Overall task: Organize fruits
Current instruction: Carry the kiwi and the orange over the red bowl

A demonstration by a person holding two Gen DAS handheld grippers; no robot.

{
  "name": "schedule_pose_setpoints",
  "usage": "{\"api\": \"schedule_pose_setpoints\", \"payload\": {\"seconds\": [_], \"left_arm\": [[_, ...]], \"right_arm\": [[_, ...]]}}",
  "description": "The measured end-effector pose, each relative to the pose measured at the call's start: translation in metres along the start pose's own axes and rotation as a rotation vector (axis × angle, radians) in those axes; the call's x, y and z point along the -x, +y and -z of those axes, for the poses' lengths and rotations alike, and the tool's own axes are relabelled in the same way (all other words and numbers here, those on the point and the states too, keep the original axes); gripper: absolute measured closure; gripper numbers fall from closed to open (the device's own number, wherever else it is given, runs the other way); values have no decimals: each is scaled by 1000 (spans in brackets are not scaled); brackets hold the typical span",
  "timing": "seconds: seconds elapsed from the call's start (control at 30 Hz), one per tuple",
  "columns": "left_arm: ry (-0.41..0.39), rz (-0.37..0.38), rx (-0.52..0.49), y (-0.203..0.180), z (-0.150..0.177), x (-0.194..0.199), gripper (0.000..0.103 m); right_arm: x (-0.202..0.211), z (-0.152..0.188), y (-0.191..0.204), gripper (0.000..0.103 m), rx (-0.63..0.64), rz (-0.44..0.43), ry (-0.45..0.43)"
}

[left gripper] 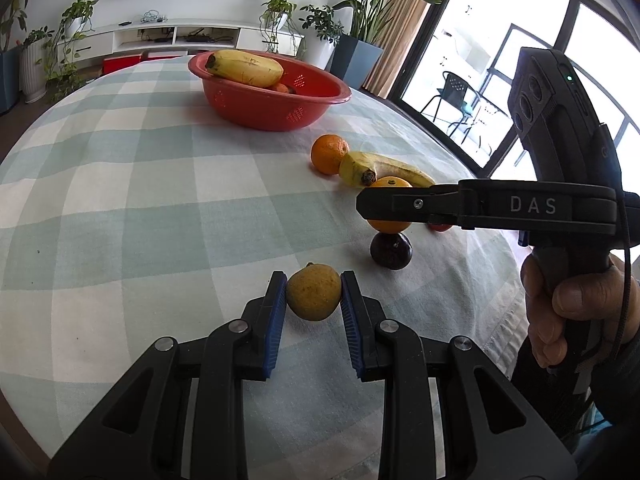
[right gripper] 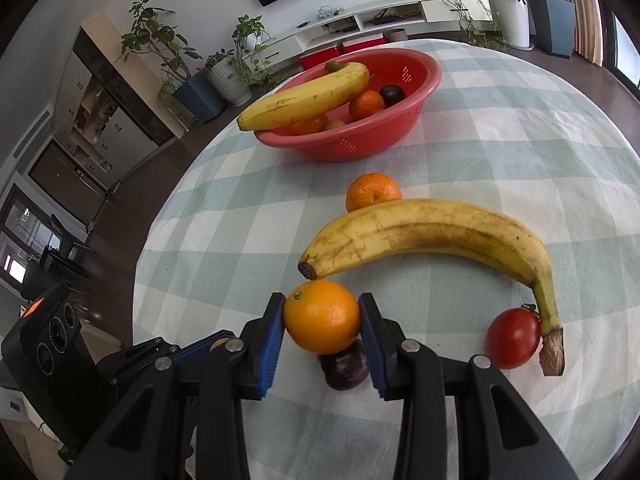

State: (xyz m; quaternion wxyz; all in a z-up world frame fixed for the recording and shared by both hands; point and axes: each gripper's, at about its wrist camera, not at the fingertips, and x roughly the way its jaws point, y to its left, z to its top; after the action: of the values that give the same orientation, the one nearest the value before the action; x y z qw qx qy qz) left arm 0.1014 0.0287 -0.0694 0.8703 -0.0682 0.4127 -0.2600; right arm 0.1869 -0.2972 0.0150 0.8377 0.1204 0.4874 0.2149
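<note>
My left gripper (left gripper: 314, 280) is shut on a small yellow-brown fruit (left gripper: 314, 298) low over the checked tablecloth (left gripper: 160, 200). My right gripper (right gripper: 322, 300) is shut on an orange (right gripper: 322, 320), both blue pads pressing its sides. A dark plum (right gripper: 346, 366) lies just beneath and behind that orange. From the left wrist view the right gripper (left gripper: 364, 205) shows side-on, with a hand (left gripper: 568, 304) on its handle. A red bowl (right gripper: 360, 136) at the far side holds a banana (right gripper: 308, 98), mandarins and a plum.
Loose on the cloth lie a long banana (right gripper: 432, 236), a mandarin (right gripper: 372, 196) touching it, and a red tomato (right gripper: 514, 338) against the banana's stem. The round table's edge (right gripper: 160, 220) curves close on the left. Potted plants and a TV bench stand beyond.
</note>
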Motion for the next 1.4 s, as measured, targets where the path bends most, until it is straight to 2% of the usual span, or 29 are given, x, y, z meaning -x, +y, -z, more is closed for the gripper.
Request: {"api": "schedule_pose_setpoints", "payload": {"seconds": [0.3,0.57,0.73,0.93,1.07,1.27,1.4], "left_arm": [[-1,-12,-7,-2,1,-1,78],[-14,-11,-7,-3,0,3,78],[-35,2,-1,-5,-12,13,78],[-88,-31,-86,-19,-68,23,78],[-101,-67,-161,-26,-113,13,78],[-71,-131,-213,-21,-170,-25,78],[-22,-151,-237,-16,-188,-58,78]], "right_arm": [[24,7,13,63,55,-10,-94],[50,10,-23,63,-30,-4,-143],[68,-1,-47,63,-71,8,-180],[91,-39,-50,63,-33,2,-247],[98,-76,-40,63,27,-11,-280],[71,-132,-34,63,56,-52,-231],[37,-159,-35,63,43,-75,-165]]}}
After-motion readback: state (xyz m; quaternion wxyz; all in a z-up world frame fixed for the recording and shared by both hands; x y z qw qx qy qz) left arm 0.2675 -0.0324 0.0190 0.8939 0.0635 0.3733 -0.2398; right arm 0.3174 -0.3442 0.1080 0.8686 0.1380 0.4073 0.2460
